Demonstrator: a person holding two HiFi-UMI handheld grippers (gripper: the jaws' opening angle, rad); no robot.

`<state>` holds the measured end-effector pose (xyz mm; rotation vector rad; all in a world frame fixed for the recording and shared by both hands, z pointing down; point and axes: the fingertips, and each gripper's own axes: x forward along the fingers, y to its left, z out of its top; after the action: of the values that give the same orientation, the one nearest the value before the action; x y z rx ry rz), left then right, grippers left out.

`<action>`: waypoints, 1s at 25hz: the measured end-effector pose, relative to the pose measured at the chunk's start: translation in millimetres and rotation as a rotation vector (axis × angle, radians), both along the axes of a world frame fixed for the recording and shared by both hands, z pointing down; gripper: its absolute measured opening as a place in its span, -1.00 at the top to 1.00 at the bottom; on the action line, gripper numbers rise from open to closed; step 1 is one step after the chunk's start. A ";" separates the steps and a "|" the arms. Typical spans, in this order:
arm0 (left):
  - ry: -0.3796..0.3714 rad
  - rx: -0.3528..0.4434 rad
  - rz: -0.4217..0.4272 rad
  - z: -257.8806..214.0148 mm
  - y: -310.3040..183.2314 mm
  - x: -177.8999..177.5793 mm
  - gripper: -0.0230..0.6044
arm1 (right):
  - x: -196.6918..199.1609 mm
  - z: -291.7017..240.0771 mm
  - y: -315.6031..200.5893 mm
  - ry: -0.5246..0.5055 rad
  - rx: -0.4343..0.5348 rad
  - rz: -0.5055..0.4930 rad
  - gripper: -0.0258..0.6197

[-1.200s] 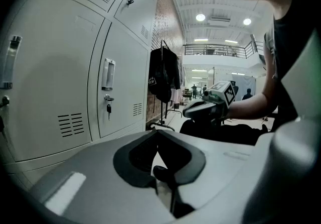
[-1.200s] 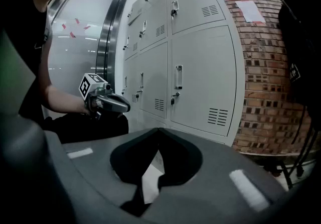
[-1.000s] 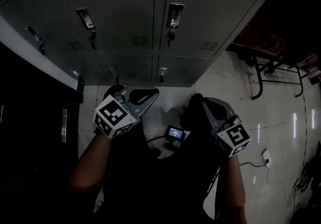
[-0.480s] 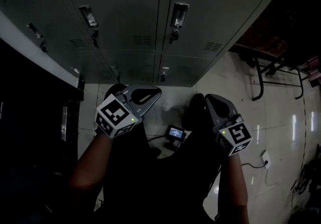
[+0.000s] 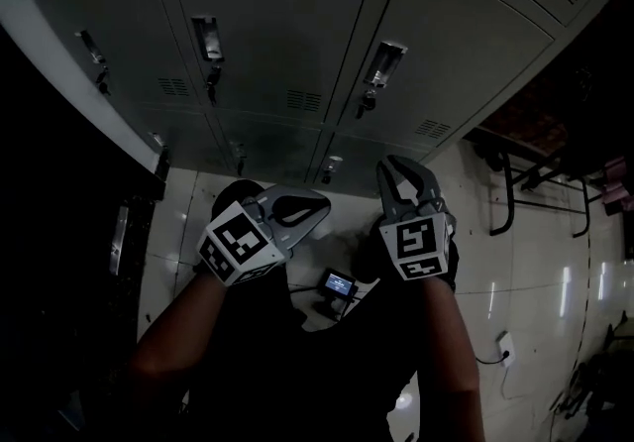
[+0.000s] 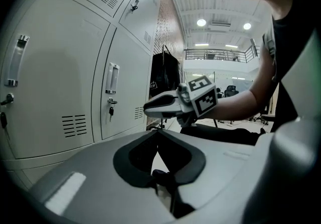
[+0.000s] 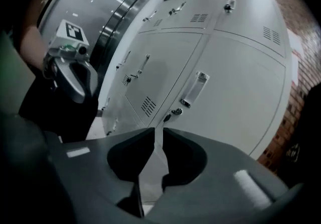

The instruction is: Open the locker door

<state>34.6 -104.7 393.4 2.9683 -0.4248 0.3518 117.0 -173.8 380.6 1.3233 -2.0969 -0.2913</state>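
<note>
A bank of grey lockers fills the top of the head view. The locker door [image 5: 475,54] straight ahead of my right gripper carries a metal pull handle [image 5: 387,60] with a key lock [image 5: 366,103] beneath it. My right gripper [image 5: 400,165] is raised towards that door, still short of it, and its jaws are opening with nothing between them. In the right gripper view, the same handle [image 7: 196,87] and lock [image 7: 175,112] lie beyond its tips [image 7: 157,130]. My left gripper [image 5: 319,204] hangs lower at the left, shut and empty.
A second locker door with its own handle [image 5: 207,38] stands to the left, and lower lockers [image 5: 327,167] run below. A dark cabinet [image 5: 59,232] bounds the left side. A black metal frame [image 5: 515,182] stands on the tiled floor at the right, and a small device [image 5: 339,283] lies at the person's feet.
My right gripper has risen and moved forward towards the locker door, and its jaws have parted. The view has tilted up the lockers. The left gripper has stayed about where it was.
</note>
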 end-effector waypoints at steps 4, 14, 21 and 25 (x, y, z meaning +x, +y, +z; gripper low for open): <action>0.006 0.000 -0.002 -1.0 -1.0 -1.5 0.89 | -6.2 1.0 -44.3 0.375 0.074 0.022 0.70; 0.031 -0.004 -0.002 -3.6 -2.0 -2.3 0.89 | -8.9 6.9 -110.2 0.882 0.200 0.058 0.64; 0.023 -0.006 0.005 -2.4 -1.8 -1.7 0.89 | -12.0 5.4 -94.5 0.861 0.252 0.067 0.82; 0.016 -0.004 0.004 -1.5 -2.0 -2.1 0.89 | -9.0 4.5 -59.3 0.854 0.286 0.032 0.82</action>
<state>32.6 -106.7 391.8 2.9658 -0.4164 0.3289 108.0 -233.1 385.1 1.0980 -1.3351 -0.9772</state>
